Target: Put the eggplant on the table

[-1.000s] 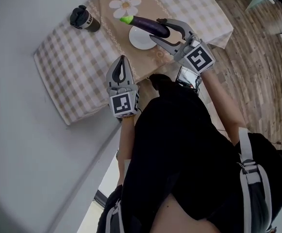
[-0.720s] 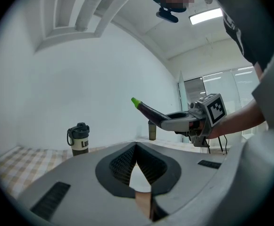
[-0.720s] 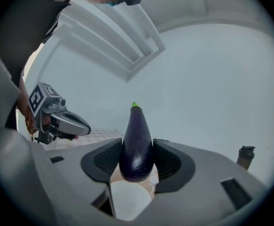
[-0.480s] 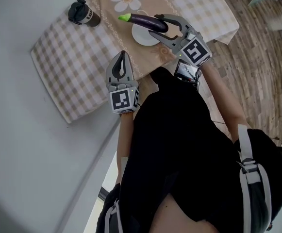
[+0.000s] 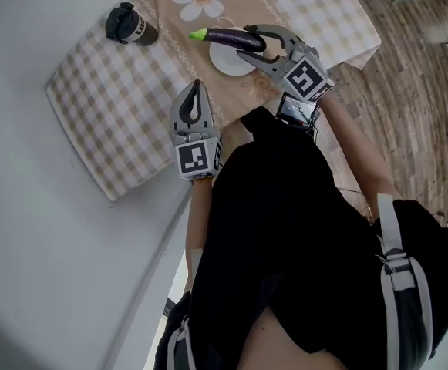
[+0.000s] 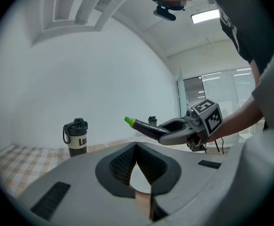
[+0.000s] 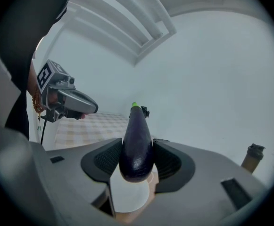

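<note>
The right gripper [image 5: 247, 43] is clamping the eggplant [image 5: 235, 38] over the white plate [image 5: 225, 65], so releasing here is risking the plate, not the tablecloth [image 5: 131, 99]; the left gripper [image 5: 195, 91] is idling closed, empty.

Head view: the plate [image 5: 222, 62] is partly covered by the eggplant [image 5: 235, 38] and the right tongs [image 5: 245, 45]. The desk [image 5: 116, 106] is cut off at the top edge, and its near side is hidden behind the person [image 5: 285, 230]. Left gripper view: the bottle [image 6: 75, 138] label shows only in part and cannot be read in full.
</note>
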Action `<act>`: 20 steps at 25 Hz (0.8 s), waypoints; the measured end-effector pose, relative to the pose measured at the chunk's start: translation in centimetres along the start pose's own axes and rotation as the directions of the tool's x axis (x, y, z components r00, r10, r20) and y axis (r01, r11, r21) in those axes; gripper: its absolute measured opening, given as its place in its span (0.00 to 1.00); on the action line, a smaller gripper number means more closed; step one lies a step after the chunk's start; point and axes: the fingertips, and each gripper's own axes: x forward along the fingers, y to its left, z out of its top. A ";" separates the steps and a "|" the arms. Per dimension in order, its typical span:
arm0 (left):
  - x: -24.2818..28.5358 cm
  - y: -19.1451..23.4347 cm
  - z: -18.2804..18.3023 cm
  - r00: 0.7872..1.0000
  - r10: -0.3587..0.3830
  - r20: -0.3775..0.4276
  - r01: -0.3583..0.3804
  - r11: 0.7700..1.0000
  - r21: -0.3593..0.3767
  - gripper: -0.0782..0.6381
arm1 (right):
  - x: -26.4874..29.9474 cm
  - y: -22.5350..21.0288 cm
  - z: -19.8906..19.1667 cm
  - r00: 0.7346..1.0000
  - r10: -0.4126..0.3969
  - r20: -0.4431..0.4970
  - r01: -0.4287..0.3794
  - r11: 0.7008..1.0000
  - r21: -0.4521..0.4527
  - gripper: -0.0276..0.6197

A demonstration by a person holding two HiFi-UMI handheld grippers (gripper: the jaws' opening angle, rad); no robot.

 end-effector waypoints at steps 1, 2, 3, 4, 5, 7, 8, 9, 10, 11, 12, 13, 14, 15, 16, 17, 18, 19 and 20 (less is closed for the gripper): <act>0.1 0.0 -0.1 1.000 -0.002 -0.003 0.002 1.000 0.000 0.12 | 0.0 0.0 -0.3 1.000 0.002 -0.008 -0.002 1.000 -0.006 0.38; 0.2 0.0 -0.2 1.000 -0.005 -0.006 0.005 1.000 0.000 0.12 | 0.1 0.0 -0.6 1.000 0.004 -0.016 -0.004 1.000 -0.012 0.38; 0.4 -0.1 -0.3 1.000 -0.007 -0.008 0.007 1.000 -0.001 0.12 | 0.1 0.0 -0.9 1.000 0.005 -0.024 -0.005 1.000 -0.018 0.38; 0.5 -0.1 -0.4 1.000 -0.010 -0.009 0.010 1.000 -0.003 0.12 | 0.1 0.0 -1.1 0.999 0.006 -0.031 -0.007 1.000 -0.023 0.38; 0.6 -0.2 -0.5 1.000 -0.013 -0.009 0.013 1.000 -0.007 0.12 | 0.1 0.0 -1.4 0.999 0.007 -0.039 -0.008 1.000 -0.027 0.38; 0.8 -0.5 -0.8 1.000 -0.019 -0.010 0.018 1.000 -0.017 0.12 | 0.3 0.2 -2.1 0.999 0.014 -0.053 -0.015 1.000 -0.027 0.38; 0.9 -0.6 -0.9 1.000 -0.022 -0.013 0.022 1.000 -0.018 0.12 | 0.3 0.2 -2.5 0.998 0.018 -0.060 -0.020 0.999 -0.026 0.38; 1.1 -0.8 -1.0 1.000 -0.025 -0.014 0.025 1.000 -0.019 0.12 | 0.4 0.3 -2.8 0.997 0.022 -0.068 -0.024 0.999 -0.027 0.37; 1.2 -0.9 -1.2 1.000 -0.028 -0.015 0.028 0.999 -0.023 0.12 | 0.5 0.3 -3.2 0.997 0.024 -0.076 -0.026 0.999 -0.029 0.38; 1.2 -1.0 -1.4 0.999 -0.030 -0.015 0.030 0.999 -0.029 0.12 | 0.5 0.3 -3.5 0.996 0.026 -0.082 -0.029 0.999 -0.031 0.38; 1.3 -1.0 -1.6 0.999 -0.032 -0.016 0.031 0.999 -0.035 0.12 | 0.6 0.3 -3.9 0.996 0.028 -0.087 -0.031 0.999 -0.029 0.38; 1.3 -1.0 -1.8 0.999 -0.032 -0.018 0.032 0.999 -0.038 0.12 | 0.7 0.4 -4.2 0.995 0.030 -0.091 -0.033 0.999 -0.026 0.38; 1.3 -1.0 -1.9 0.999 -0.033 -0.022 0.032 0.999 -0.034 0.12 | 0.8 0.4 -4.5 0.995 0.032 -0.095 -0.035 0.999 -0.024 0.38; 1.3 -1.0 -1.8 0.999 -0.033 -0.029 0.033 0.999 -0.027 0.12 | 0.9 0.4 -4.8 0.994 0.034 -0.100 -0.036 0.999 -0.023 0.38; 1.3 -1.0 -1.8 0.999 -0.033 -0.035 0.033 0.999 -0.021 0.12 | 1.0 0.5 -5.0 0.994 0.036 -0.106 -0.039 0.999 -0.023 0.38; 1.2 -0.9 -1.8 0.999 -0.032 -0.038 0.032 0.999 -0.020 0.12 | 1.0 0.6 -5.3 0.993 0.039 -0.112 -0.042 0.999 -0.023 0.38; 1.1 -0.9 -2.0 0.999 -0.031 -0.038 0.030 0.999 -0.025 0.12 | 1.1 0.8 -5.5 0.992 0.042 -0.118 -0.045 0.999 -0.022 0.38; 1.1 -0.8 -2.3 0.999 -0.028 -0.036 0.027 0.999 -0.034 0.12 | 1.2 0.9 -5.7 0.991 0.045 -0.125 -0.048 0.999 -0.023 0.38; 1.0 -0.7 -2.5 0.999 -0.026 -0.035 0.024 0.999 -0.041 0.12 | 1.3 1.0 -5.9 0.990 0.048 -0.132 -0.052 0.998 -0.027 0.38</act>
